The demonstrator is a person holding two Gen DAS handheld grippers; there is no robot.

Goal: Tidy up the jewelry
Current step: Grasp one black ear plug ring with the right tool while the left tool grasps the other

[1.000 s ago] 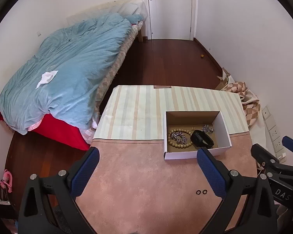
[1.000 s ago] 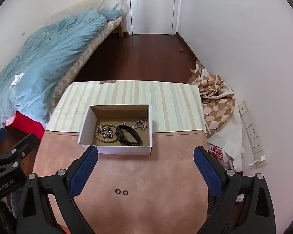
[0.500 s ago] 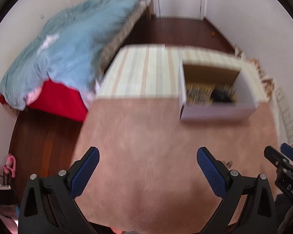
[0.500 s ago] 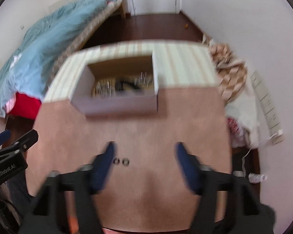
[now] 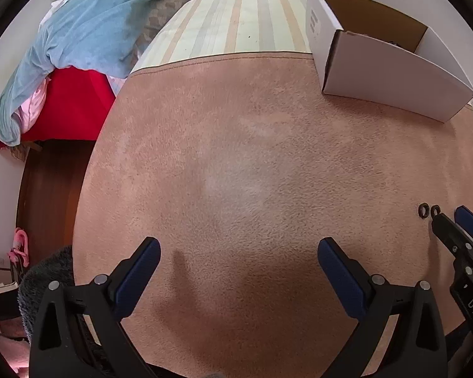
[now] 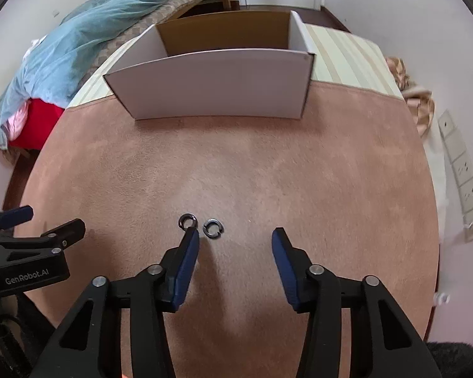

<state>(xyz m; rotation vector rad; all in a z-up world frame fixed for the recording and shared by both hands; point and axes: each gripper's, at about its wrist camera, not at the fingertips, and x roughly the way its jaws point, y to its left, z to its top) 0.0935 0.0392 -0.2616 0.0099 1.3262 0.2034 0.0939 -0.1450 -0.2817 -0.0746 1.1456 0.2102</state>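
Rings [image 6: 201, 223] just ahead of right gripper [image 6: 235, 236] — jaws apart.

Two dark split rings [image 6: 200, 224] flat, apparently touching

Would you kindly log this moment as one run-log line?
right tool: open, low over two rings, left pad beside them | left tool: open, idle | box: beyond rings | rings: on cloth

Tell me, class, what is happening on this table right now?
A person holding two tools is tidying jewelry. The right tool hangs open just short of two small dark rings lying side by side on the pink cloth. The left tool is open and empty. The white box stands beyond the rings.
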